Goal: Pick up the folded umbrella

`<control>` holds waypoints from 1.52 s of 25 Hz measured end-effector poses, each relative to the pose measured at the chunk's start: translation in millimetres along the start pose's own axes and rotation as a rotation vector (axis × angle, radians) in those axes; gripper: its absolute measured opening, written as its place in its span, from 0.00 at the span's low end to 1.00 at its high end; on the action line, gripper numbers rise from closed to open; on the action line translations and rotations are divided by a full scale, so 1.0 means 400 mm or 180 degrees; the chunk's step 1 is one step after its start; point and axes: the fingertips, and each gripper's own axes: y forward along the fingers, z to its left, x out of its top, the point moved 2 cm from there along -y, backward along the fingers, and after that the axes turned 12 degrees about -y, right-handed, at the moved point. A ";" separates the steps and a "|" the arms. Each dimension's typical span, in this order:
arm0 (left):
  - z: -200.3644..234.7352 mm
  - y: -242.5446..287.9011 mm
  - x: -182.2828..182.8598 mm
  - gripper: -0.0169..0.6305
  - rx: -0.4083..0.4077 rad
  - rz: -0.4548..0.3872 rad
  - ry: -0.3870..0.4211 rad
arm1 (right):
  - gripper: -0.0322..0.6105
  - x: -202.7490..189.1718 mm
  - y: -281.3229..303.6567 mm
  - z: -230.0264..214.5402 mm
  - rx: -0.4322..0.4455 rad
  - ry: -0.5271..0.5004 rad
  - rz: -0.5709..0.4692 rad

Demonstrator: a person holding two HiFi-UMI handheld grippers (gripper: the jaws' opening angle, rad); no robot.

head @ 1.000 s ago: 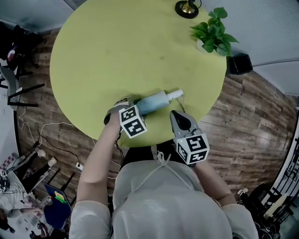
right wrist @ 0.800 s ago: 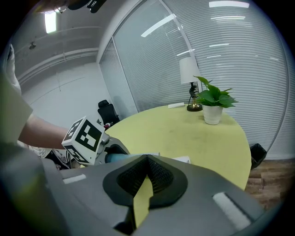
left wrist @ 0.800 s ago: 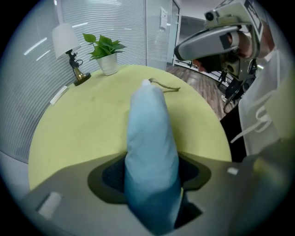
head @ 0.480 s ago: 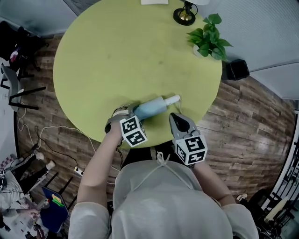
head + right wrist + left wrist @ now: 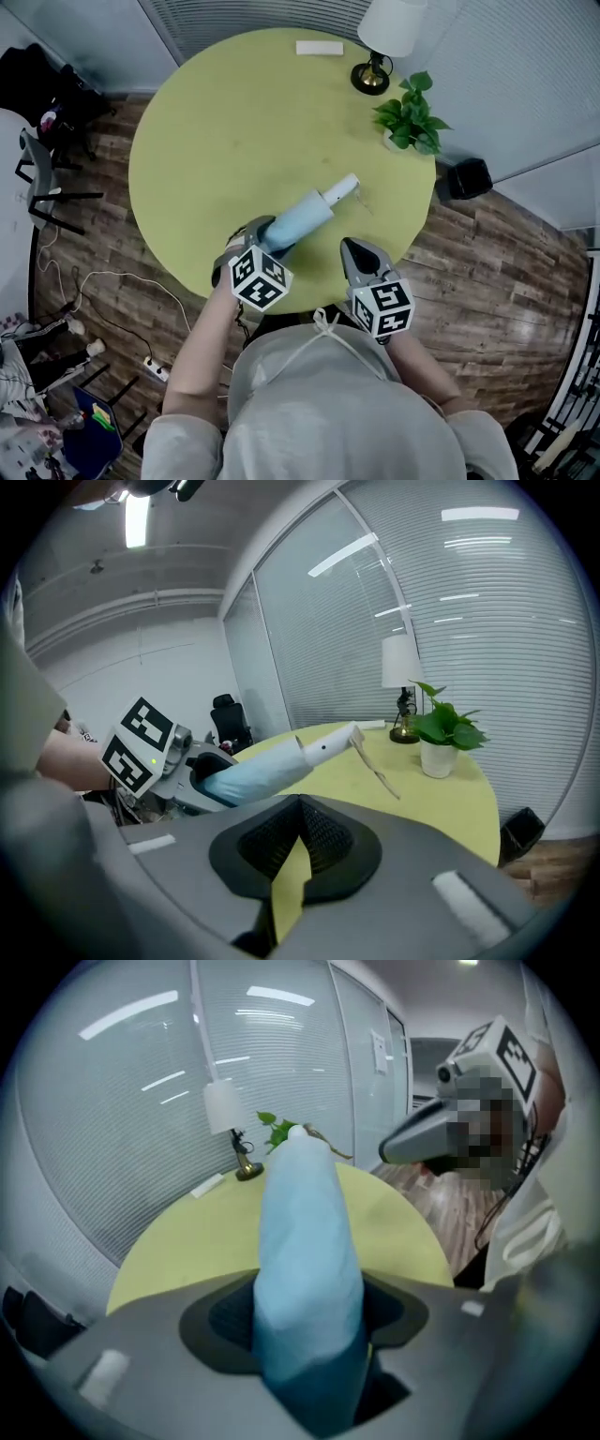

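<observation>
The folded umbrella (image 5: 302,217) is light blue with a white handle (image 5: 342,187). My left gripper (image 5: 265,234) is shut on its thick blue end and holds it clear above the round yellow-green table (image 5: 234,112), handle pointing away. In the left gripper view the umbrella (image 5: 305,1241) fills the gap between the jaws of that gripper (image 5: 309,1321), both pads pressed against it. My right gripper (image 5: 354,251) hovers just right of the umbrella, shut and empty. From the right gripper view the umbrella (image 5: 272,766) hangs in the air with its strap (image 5: 375,766) dangling, beyond the closed jaws (image 5: 298,832).
A table lamp (image 5: 380,47), a potted plant (image 5: 408,117) and a flat white box (image 5: 314,48) stand at the table's far side. A black bin (image 5: 466,178) sits on the wooden floor at the right. Chairs and cables lie to the left.
The left gripper has lifted the umbrella off the table and tilted it, the handle now pointing up and away. The right gripper has risen slightly beside it.
</observation>
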 end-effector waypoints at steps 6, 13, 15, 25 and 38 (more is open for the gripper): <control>0.105 -0.155 0.086 0.47 0.0552 -0.0710 -0.0581 | 0.05 0.102 0.000 -0.004 -0.0016 -0.0163 -0.0234; 0.193 -0.380 0.159 0.47 0.0985 -0.1787 -0.1271 | 0.05 0.229 0.003 0.011 -0.0014 -0.0347 -0.0537; 0.204 -0.439 0.169 0.47 0.1086 -0.2097 -0.1430 | 0.05 0.264 -0.003 0.013 -0.0023 -0.0379 -0.0642; 0.213 -0.586 0.179 0.47 0.1470 -0.2833 -0.1690 | 0.05 0.389 -0.038 0.041 -0.0083 -0.0515 -0.0925; 0.204 -0.574 0.172 0.47 0.1447 -0.2787 -0.1675 | 0.05 0.379 -0.036 0.063 0.0012 -0.0631 -0.0892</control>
